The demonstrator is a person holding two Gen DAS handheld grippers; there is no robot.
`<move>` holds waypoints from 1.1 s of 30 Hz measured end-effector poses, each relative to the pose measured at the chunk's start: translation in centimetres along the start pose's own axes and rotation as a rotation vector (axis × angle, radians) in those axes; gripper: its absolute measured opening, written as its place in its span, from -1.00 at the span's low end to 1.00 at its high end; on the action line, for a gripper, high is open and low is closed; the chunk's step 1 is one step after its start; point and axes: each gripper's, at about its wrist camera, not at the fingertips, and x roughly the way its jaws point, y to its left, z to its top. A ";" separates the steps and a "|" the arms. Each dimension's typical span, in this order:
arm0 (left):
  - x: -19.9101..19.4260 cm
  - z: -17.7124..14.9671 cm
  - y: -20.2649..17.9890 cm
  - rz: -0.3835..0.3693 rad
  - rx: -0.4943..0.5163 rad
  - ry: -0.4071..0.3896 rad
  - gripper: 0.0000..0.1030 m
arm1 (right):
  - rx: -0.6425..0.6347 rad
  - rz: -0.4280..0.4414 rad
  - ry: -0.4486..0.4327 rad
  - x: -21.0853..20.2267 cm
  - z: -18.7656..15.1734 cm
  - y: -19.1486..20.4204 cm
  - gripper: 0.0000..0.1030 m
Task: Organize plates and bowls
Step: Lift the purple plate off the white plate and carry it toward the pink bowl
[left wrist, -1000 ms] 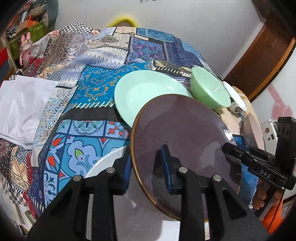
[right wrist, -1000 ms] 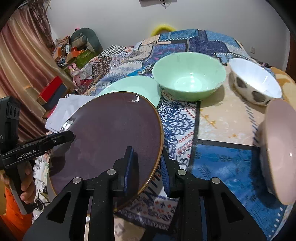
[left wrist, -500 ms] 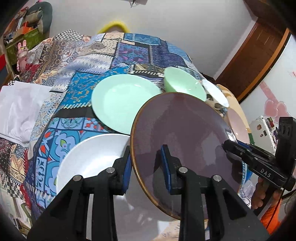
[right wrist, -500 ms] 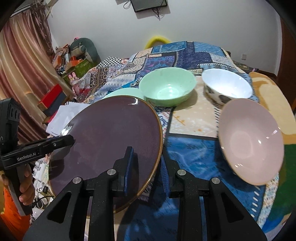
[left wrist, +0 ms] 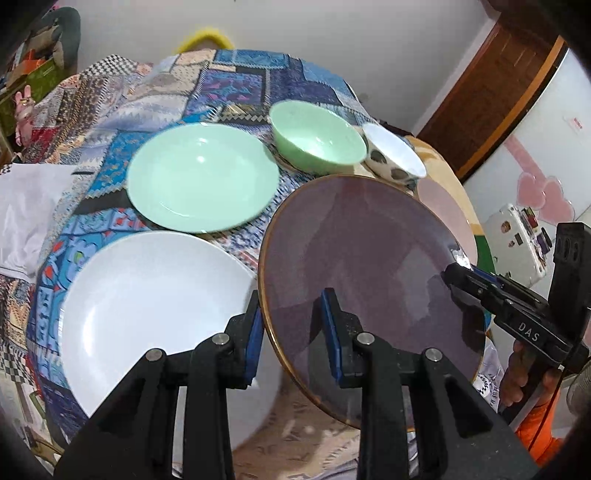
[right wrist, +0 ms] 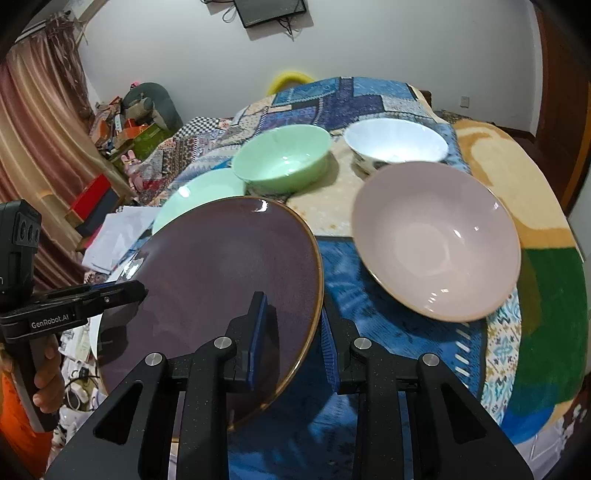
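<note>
"GenRobot.AI" lettering (right wrist: 50, 321) on left claw (right wrist: 138, 288)

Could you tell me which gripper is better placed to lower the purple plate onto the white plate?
Left: the left gripper grips the purple plate on the edge beside the white plate; the right gripper holds the far edge.

A home bedroom: patchwork quilt (right wrist: 347, 96), curtain (right wrist: 33, 122), wall-mounted TV (right wrist: 271, 11).

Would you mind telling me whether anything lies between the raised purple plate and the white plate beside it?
Nothing visible does: the purple plate, clamped at opposite rims by both grippers, hangs tilted beside the bare white plate.
</note>
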 end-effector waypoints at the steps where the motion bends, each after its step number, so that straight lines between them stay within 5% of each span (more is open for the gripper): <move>1: 0.4 -0.1 -0.3 -0.001 0.001 0.009 -0.44 | 0.002 -0.002 0.004 0.1 -0.2 -0.2 -0.51; 22: 6.8 -0.5 -1.6 0.026 0.013 0.135 -0.43 | 0.033 -0.043 0.073 2.6 -1.9 -2.8 -0.51; 33: 7.8 -0.3 -1.4 0.041 0.010 0.141 -0.41 | 0.015 -0.066 0.090 2.8 -1.6 -2.6 -0.51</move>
